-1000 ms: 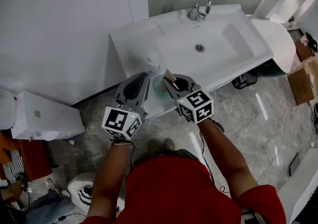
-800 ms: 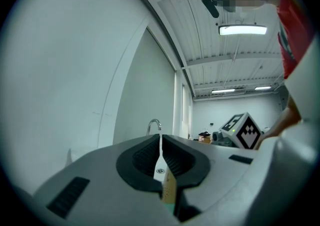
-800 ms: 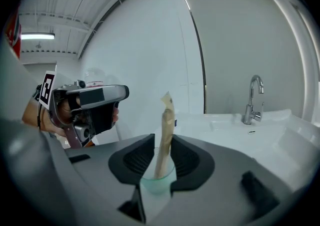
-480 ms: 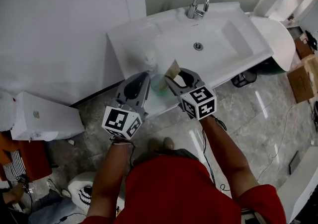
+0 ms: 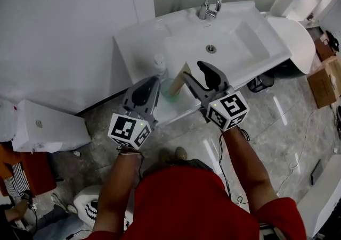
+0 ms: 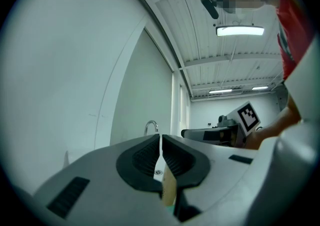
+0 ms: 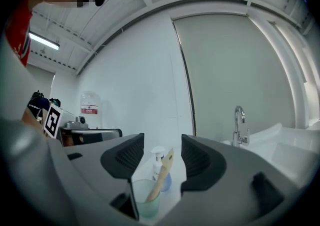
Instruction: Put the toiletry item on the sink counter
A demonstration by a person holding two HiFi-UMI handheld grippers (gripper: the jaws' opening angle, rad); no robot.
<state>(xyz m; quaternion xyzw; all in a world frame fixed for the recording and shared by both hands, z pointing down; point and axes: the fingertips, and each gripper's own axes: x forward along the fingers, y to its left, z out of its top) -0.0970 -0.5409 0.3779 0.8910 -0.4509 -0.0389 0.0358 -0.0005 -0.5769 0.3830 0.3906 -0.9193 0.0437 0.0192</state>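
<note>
A wooden toothbrush stands tilted in a translucent green cup on the front left of the white sink counter. My right gripper is just right of it with its jaws opening wide. In the right gripper view the toothbrush and cup lie ahead of my right gripper, touched by neither pad. My left gripper rests at the cup's left rim. Its jaws look shut in the left gripper view, and whether they pinch the rim is hidden.
A white pump bottle stands behind the cup. The basin and chrome faucet lie to the right. A white box sits on the floor at left, a cardboard box at right.
The right gripper's jaws have opened and let go of the wooden toothbrush, then drawn back to the right. The toothbrush stays leaning in the cup. The left gripper has hardly moved.
</note>
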